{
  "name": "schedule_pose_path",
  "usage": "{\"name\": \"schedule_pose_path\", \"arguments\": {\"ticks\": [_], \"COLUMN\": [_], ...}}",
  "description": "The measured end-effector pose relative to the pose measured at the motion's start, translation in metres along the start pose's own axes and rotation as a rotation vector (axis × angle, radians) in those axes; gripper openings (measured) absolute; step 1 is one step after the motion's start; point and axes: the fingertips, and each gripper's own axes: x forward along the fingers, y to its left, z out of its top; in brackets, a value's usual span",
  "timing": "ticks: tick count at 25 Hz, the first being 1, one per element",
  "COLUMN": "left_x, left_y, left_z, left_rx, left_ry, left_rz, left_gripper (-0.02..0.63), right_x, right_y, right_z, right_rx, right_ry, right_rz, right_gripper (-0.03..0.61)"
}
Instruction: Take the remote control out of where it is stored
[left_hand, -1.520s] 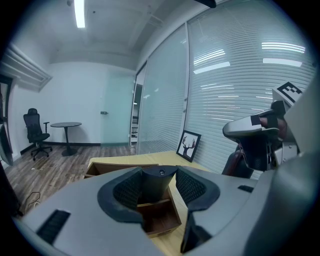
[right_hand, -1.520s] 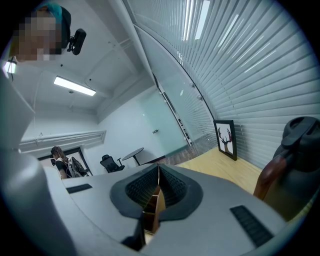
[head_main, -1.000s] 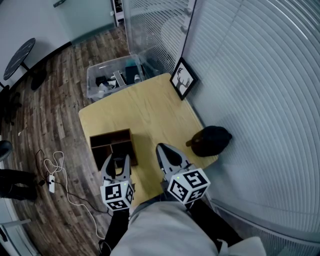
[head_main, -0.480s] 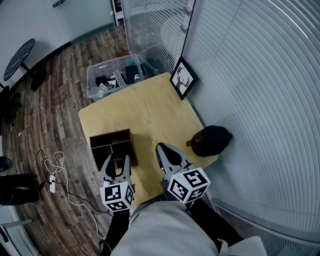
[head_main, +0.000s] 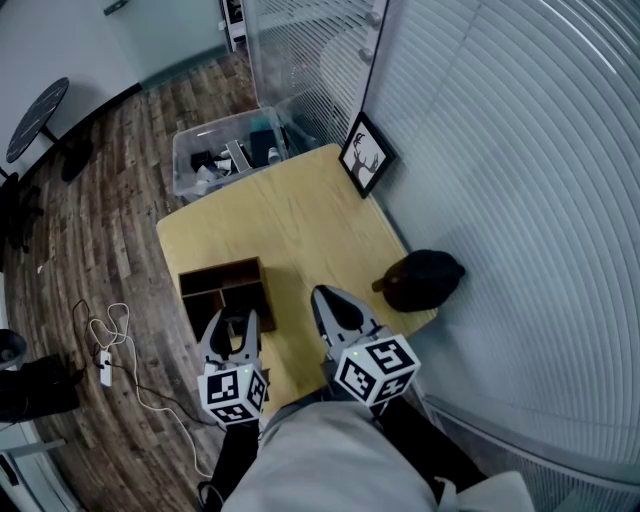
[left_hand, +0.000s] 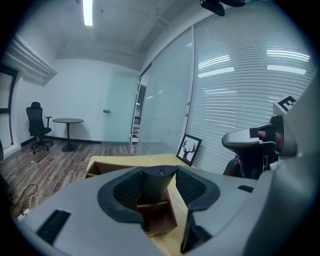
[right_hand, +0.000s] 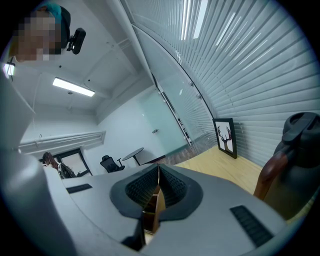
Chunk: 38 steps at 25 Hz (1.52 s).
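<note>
Left gripper (head_main: 235, 320): jaws set wide, pads pressed on both sides of the dark remote control (left_hand: 159, 182).
Remote control: upright, over the near end of the wooden box (head_main: 222, 280).
Right gripper (head_main: 328, 303): jaws together, empty, just right of the box.
Wooden box: near-left part of the table (head_main: 290, 215).
Deer picture (head_main: 366, 157): table's far-right corner.

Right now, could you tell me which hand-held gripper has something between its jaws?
The left hand-held gripper: a remote control stands between its spread jaws, over the wooden box. The right hand-held gripper has its jaws together.
</note>
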Motion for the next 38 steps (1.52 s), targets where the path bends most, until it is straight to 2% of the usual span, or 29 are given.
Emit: {"name": "schedule_pose_path", "arguments": {"ticks": [38], "left_x": [-0.01], "left_y": [0.0], "left_z": [0.013], "left_rx": [-0.006], "left_ry": [-0.024], "left_rz": [-0.016], "left_gripper": [0.215], "right_x": [-0.003], "right_y": [0.001], "right_z": [-0.004], "right_rx": [-0.004], "right_ry": [0.01], "right_rz": [-0.002], "right_gripper": [0.005]}}
